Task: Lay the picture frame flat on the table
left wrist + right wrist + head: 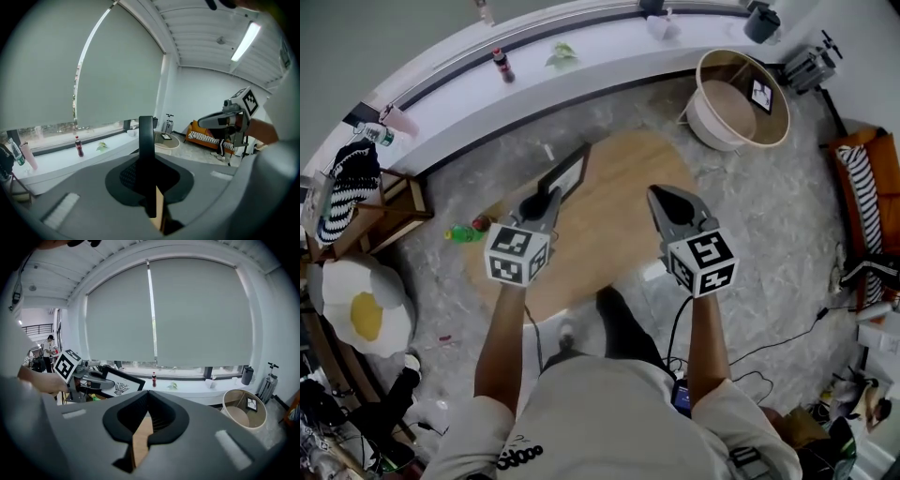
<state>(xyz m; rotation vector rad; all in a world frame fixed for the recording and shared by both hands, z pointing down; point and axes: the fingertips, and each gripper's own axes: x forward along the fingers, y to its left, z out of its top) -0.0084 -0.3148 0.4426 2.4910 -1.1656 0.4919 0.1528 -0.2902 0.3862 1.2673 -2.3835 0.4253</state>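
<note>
Over the table (614, 253), outstretched left gripper (550, 197) pinches picture frame (567, 174) — right gripper (655, 194), fingers (675, 208) closed.

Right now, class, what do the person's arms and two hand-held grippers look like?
The left hand-held gripper and the right hand-held gripper are grey and taper toward the jaws. Each carries a white cube printed with black square markers. A black cable hangs from the right one. The person wears a light short-sleeved top with small black print near its edge.

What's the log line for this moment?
left gripper: shut on picture frame edge | right gripper: shut, empty, apart from frame | frame: tilted over wooden table, not yet flat
</note>
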